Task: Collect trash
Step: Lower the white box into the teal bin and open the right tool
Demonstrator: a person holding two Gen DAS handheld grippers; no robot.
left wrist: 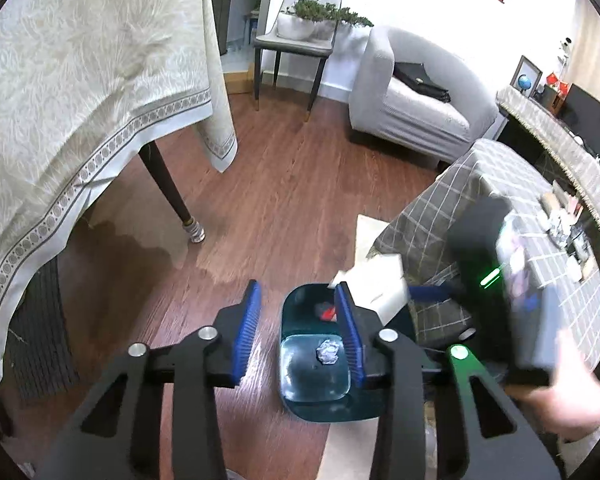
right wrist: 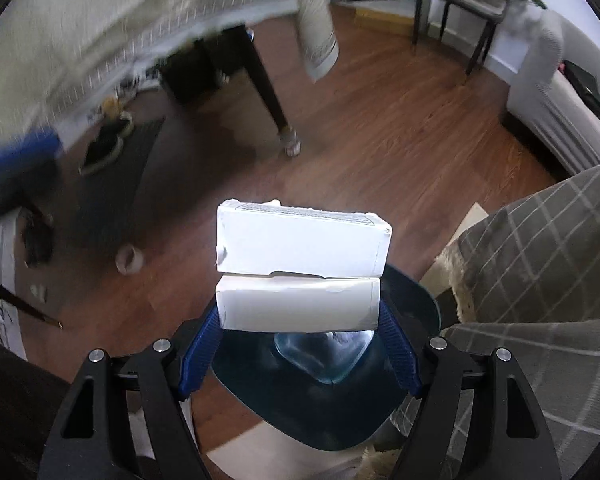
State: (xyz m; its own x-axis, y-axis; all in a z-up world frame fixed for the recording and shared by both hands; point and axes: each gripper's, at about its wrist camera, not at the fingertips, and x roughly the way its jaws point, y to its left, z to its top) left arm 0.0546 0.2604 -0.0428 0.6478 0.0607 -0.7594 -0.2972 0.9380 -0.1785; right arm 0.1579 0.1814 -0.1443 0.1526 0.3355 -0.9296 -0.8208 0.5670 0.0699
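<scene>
White carton (right wrist: pixel 300 268) is sitting clamped between the blue pads (right wrist: pixel 200 356) of the right gripper (right wrist: pixel 300 344), long axis running left to right across the jaws, its torn top edge pointing to the far side. It is hanging directly above the dark teal bin (right wrist: pixel 416 304) beside the checked sofa cover (right wrist: pixel 540 248). Judged step: delivering the carton for disposal; the next move is calling for the jaws to spread over the opening (a crumpled foil ball (left wrist: pixel 327 351) and a red scrap (left wrist: pixel 329 313) are already lying inside). Left gripper (left wrist: pixel 300 332) is standing released, gripping nothing, just near the bin (left wrist: pixel 300 392).
</scene>
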